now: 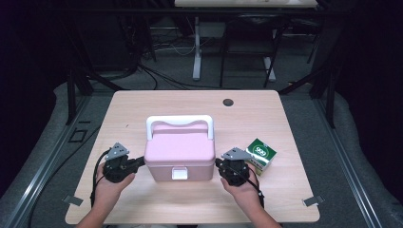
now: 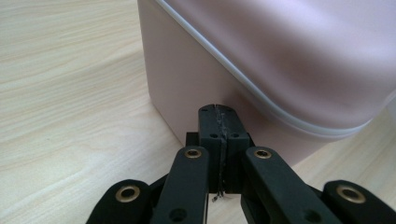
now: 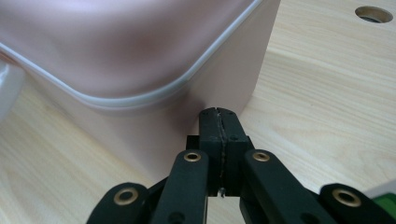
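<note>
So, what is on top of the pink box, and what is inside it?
On the pink box sits its closed pink lid, with a white handle upright behind. The lid covers the inside, so any contents are hidden.

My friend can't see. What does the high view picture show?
A pink plastic box with a white handle sits on a light wooden table, with shut black tongs pressed at its left and right sides. A small green carton lies to its right.
</note>
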Action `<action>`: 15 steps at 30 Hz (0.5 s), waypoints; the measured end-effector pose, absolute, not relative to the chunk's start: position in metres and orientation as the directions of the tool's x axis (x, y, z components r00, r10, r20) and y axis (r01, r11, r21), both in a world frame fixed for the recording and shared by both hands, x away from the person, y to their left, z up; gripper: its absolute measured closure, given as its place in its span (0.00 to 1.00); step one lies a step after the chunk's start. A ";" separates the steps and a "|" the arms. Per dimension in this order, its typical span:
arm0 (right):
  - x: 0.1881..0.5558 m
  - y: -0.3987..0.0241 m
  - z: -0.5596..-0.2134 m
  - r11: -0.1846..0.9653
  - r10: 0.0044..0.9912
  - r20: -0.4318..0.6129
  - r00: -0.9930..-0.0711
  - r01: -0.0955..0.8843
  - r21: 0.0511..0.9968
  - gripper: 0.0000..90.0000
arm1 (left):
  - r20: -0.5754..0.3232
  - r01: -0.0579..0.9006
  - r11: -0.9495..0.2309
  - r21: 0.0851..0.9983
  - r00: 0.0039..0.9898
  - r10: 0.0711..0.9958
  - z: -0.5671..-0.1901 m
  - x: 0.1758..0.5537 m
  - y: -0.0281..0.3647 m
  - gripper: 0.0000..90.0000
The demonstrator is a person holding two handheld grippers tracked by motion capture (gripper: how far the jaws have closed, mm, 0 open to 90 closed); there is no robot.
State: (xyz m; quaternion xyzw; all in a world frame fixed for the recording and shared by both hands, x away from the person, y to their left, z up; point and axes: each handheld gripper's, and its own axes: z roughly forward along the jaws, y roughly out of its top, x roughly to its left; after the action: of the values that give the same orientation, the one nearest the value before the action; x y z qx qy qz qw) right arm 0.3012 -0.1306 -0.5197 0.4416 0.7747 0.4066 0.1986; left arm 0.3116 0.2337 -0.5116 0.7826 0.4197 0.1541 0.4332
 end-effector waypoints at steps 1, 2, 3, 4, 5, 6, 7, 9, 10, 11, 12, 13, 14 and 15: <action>0.298 -0.133 -0.519 0.287 0.845 0.045 -0.534 0.523 0.802 1.00 | -0.122 0.520 -0.277 0.808 0.608 0.785 -0.512 0.309 0.233 1.00; 0.298 -0.133 -0.519 0.287 0.845 0.045 -0.534 0.523 0.802 1.00 | -0.122 0.520 -0.277 0.808 0.608 0.785 -0.512 0.309 0.233 1.00; 0.296 -0.134 -0.519 0.288 0.845 0.046 -0.533 0.525 0.801 1.00 | -0.124 0.520 -0.281 0.807 0.614 0.780 -0.511 0.306 0.232 1.00; 0.293 -0.135 -0.519 0.292 0.842 0.045 -0.538 0.524 0.800 1.00 | -0.125 0.519 -0.284 0.806 0.618 0.776 -0.511 0.305 0.231 1.00; 0.288 -0.138 -0.518 0.298 0.839 0.046 -0.542 0.528 0.795 1.00 | -0.129 0.517 -0.284 0.807 0.624 0.771 -0.512 0.302 0.230 1.00; 0.288 -0.138 -0.518 0.298 0.839 0.046 -0.542 0.528 0.795 1.00 | -0.129 0.517 -0.284 0.807 0.624 0.771 -0.512 0.302 0.230 1.00; 0.284 -0.140 -0.519 0.289 0.839 0.055 -0.542 0.528 0.798 1.00 | -0.130 0.516 -0.283 0.808 0.625 0.770 -0.512 0.299 0.229 1.00; 0.283 -0.141 -0.518 0.288 0.838 0.058 -0.543 0.530 0.798 1.00 | -0.130 0.515 -0.283 0.809 0.627 0.768 -0.512 0.297 0.228 1.00; 0.280 -0.142 -0.518 0.290 0.838 0.056 -0.543 0.530 0.797 1.00 | -0.129 0.514 -0.285 0.809 0.629 0.767 -0.512 0.297 0.228 1.00; 0.279 -0.143 -0.518 0.289 0.840 0.055 -0.540 0.532 0.796 1.00 | -0.128 0.515 -0.287 0.808 0.628 0.768 -0.512 0.295 0.227 1.00; 0.277 -0.144 -0.518 0.281 0.838 0.068 -0.542 0.535 0.797 1.00 | -0.126 0.513 -0.289 0.808 0.630 0.766 -0.512 0.294 0.226 1.00; 0.275 -0.144 -0.517 0.290 0.838 0.060 -0.543 0.536 0.793 1.00 | -0.128 0.515 -0.294 0.805 0.635 0.762 -0.512 0.293 0.226 1.00; 0.275 -0.144 -0.517 0.290 0.838 0.060 -0.543 0.536 0.793 1.00 | -0.128 0.515 -0.294 0.805 0.635 0.762 -0.512 0.293 0.226 1.00; 0.275 -0.145 -0.517 0.295 0.840 0.052 -0.541 0.534 0.793 1.00 | -0.131 0.515 -0.293 0.805 0.637 0.760 -0.512 0.292 0.225 1.00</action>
State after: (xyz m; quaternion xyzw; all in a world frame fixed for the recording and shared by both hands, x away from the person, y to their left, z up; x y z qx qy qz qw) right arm 0.2746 -0.1445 -0.5173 0.4394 0.7815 0.3996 0.1913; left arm 0.2918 0.2254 -0.5117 0.7919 0.4025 0.1395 0.4376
